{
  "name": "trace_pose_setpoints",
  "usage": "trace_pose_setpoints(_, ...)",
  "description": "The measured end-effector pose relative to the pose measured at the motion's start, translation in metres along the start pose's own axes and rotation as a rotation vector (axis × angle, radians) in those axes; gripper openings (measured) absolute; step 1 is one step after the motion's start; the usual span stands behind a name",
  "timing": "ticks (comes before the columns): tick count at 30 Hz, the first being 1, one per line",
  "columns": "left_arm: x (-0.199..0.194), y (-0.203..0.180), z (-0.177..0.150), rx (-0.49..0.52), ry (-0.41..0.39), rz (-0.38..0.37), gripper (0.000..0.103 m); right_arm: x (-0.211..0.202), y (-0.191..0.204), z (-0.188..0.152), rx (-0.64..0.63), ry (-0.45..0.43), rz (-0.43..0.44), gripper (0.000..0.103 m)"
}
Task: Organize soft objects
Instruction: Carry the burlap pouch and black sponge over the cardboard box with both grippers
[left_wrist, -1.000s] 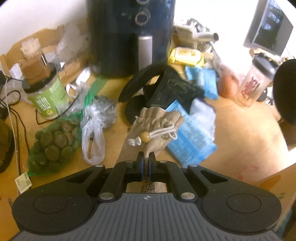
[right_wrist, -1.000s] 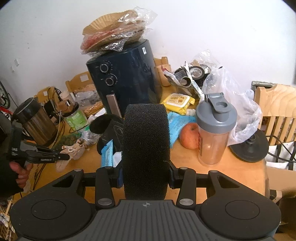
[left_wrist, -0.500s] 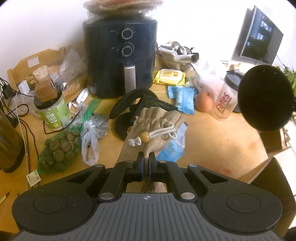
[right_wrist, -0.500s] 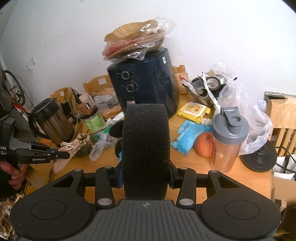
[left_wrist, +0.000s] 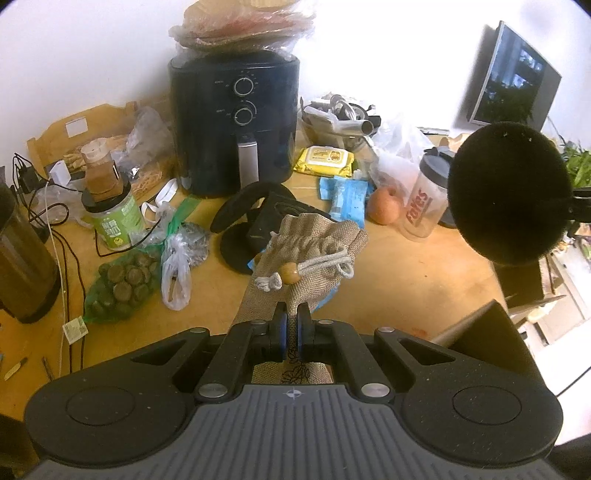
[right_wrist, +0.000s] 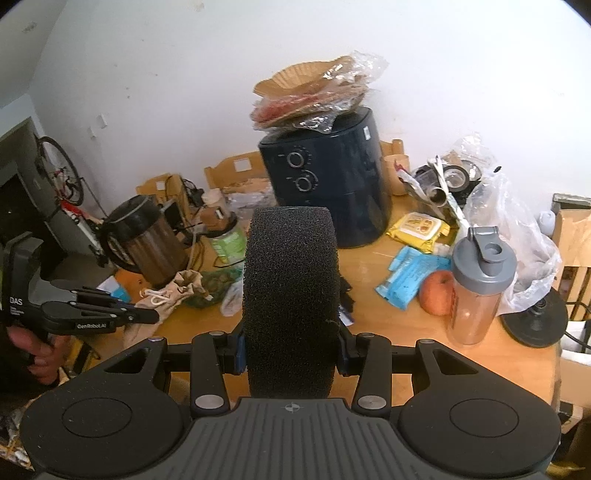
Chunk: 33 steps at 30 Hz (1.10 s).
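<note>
- The beige burlap drawstring pouch with a wooden bead on its white cord is held in the air above the wooden surface, pinched at its lower end by the left gripper, whose jaws are clenched on the fabric.
- The round black foam sponge stands on edge between the jaws of the right gripper, which grasp it from both sides, raised over the surface.
- On the surface beyond lie a red apple, a clear shaker bottle with a grey lid just beside the apple, blue snack packets, and a dark blue air fryer at the back.
</note>
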<state>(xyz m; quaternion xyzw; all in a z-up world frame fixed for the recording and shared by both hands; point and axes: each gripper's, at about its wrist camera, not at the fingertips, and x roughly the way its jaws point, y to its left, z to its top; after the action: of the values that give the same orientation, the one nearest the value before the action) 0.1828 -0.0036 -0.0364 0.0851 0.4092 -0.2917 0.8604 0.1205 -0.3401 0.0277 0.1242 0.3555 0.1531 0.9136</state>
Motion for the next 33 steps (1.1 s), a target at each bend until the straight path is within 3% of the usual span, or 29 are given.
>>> trace_pose_setpoints(8,-0.021,-0.015,-0.010,-0.043,0.056,0.024,0.005,-0.017,0.016,-0.008,-0.010,0.046,0.043,0.046)
trace_pose_setpoints(20,-0.029,-0.028,-0.026,-0.171,0.209,0.050,0.005,-0.019,0.029,-0.030,0.019,0.145,0.092,0.046)
trace_pose_setpoints(28,-0.027,-0.044,-0.036,-0.162,0.263,0.038,0.007,-0.020,0.033,-0.043,0.033,0.170,0.113,0.046)
trace_pose_setpoints(31,-0.023,-0.047,-0.037,-0.175,0.305,0.034,0.018,-0.021,0.033,-0.045,0.036,0.174,0.116,0.046)
trace_pose_setpoints(33,-0.020,-0.050,-0.038,-0.172,0.324,0.025,0.050,-0.021,0.033,-0.047,0.037,0.179,0.115,0.046)
